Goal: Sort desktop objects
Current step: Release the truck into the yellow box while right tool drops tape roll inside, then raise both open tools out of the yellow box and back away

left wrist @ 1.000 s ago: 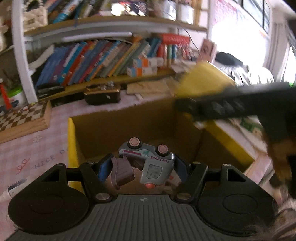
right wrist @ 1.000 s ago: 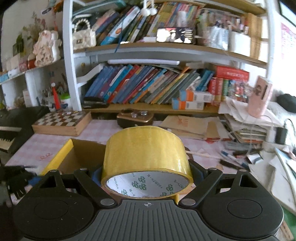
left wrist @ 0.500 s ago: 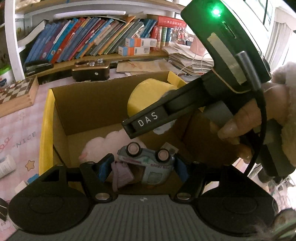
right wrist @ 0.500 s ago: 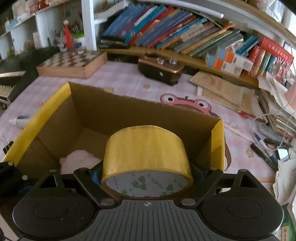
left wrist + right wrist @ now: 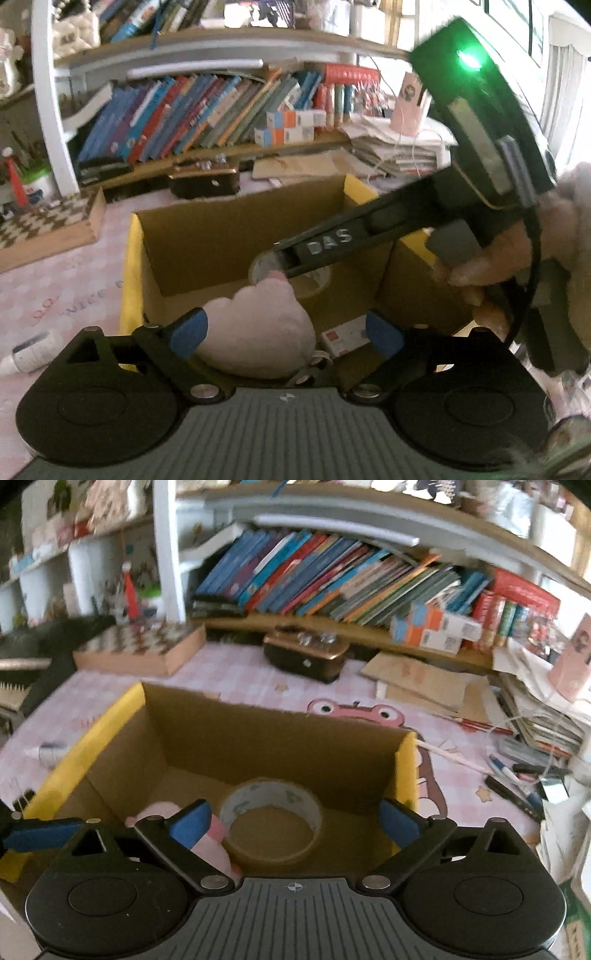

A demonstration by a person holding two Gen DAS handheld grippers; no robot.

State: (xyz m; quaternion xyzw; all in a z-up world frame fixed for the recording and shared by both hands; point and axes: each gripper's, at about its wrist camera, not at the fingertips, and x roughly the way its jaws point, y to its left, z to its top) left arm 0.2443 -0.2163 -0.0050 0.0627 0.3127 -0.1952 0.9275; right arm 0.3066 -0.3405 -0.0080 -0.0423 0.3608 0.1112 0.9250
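Note:
An open cardboard box [image 5: 207, 734] with yellow-taped edges stands on the pink desk; it also shows in the left wrist view [image 5: 221, 236]. A yellow tape roll [image 5: 271, 818] lies flat on the box floor beside a pink plush toy [image 5: 255, 328], which also shows in the right wrist view [image 5: 214, 834]. My left gripper [image 5: 286, 334] is open and empty above the box. My right gripper [image 5: 293, 818] is open and empty above the tape roll. The right gripper's body [image 5: 388, 229] crosses the left wrist view. The toy car is mostly hidden under the left gripper.
A small white and red carton [image 5: 345, 334] lies in the box. A chessboard [image 5: 144, 646], a brown case [image 5: 306, 657], cardboard sheets [image 5: 424, 683], pens [image 5: 513, 779] and paper stacks lie around the box. A tube [image 5: 48, 751] lies to the left. Bookshelves stand behind.
Both grippers have opened. The tape roll dropped from the right gripper onto the box floor, and the toy car left the left gripper's fingers.

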